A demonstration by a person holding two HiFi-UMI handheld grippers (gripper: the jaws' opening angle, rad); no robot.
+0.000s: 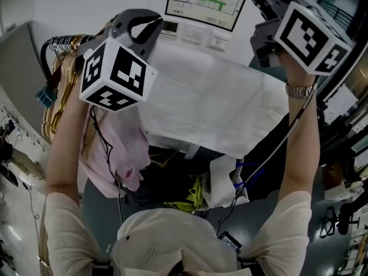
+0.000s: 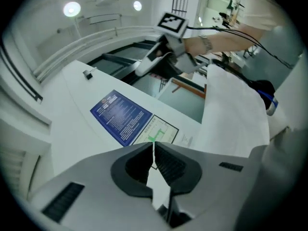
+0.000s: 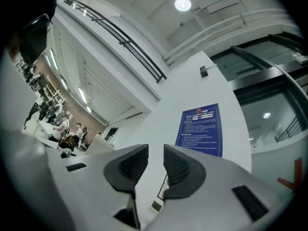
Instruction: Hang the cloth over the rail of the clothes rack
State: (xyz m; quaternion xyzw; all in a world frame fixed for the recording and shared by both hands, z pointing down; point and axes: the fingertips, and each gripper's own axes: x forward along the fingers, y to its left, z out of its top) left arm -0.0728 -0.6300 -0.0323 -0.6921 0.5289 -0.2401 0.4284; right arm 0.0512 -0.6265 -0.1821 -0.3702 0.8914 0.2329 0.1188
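Cloth (image 1: 213, 102), big and white, is spread wide up in front of you, between your two grippers. Off to your left is the clothes rack (image 1: 57, 41), with gold hangers (image 1: 60, 96) and some pink clothes (image 1: 118, 154) on it. Your left gripper (image 2: 153, 147) pinches the edge of the cloth tight. Your right gripper (image 3: 155, 150) has its jaws a little apart, with nothing in them.

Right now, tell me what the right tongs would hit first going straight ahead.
The white wall, beside the blue notice; nothing shows between the open right tongs and it, though depth is unclear.
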